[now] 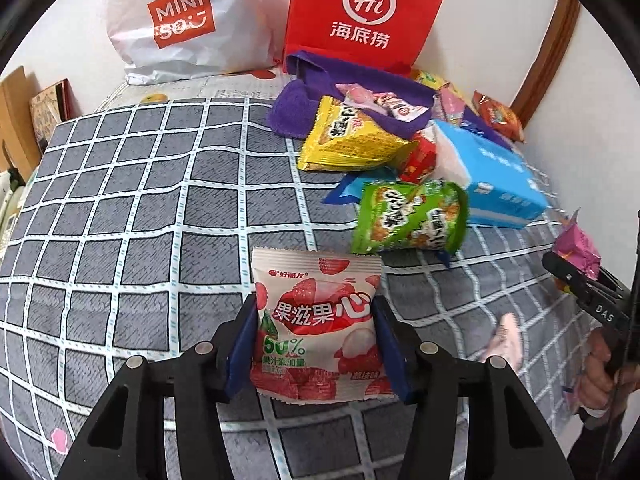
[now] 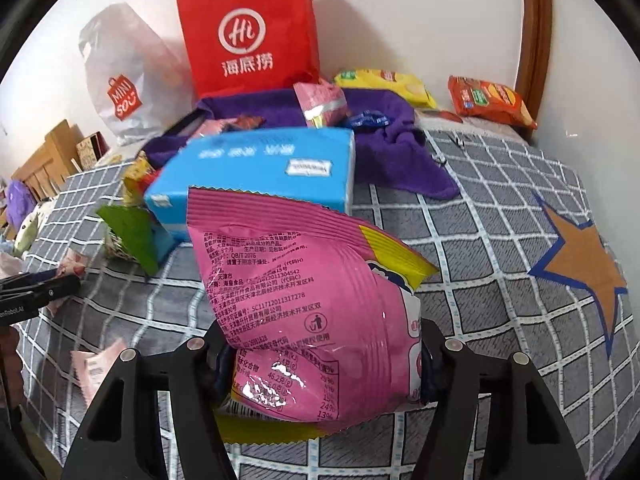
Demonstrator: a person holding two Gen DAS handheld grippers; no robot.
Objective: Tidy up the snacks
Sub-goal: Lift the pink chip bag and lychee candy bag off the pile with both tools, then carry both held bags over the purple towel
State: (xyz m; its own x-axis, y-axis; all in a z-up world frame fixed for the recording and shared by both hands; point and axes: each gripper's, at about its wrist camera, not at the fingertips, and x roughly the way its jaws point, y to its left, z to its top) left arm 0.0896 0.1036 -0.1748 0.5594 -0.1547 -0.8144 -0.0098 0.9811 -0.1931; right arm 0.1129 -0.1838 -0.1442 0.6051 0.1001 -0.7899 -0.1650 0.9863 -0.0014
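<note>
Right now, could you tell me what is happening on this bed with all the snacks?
A person is sorting snacks with two handheld tools. The left tool grips a strawberry gummy packet; the right tool grips a pink snack bag. More snacks lie piled around a blue tissue pack and purple towel, before a red paper bag.

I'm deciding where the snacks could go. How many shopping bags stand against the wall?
2. A white plastic bag stands on the left, and a red paper bag stands to its right, behind the purple cloth. Others may lie outside the views.
</note>
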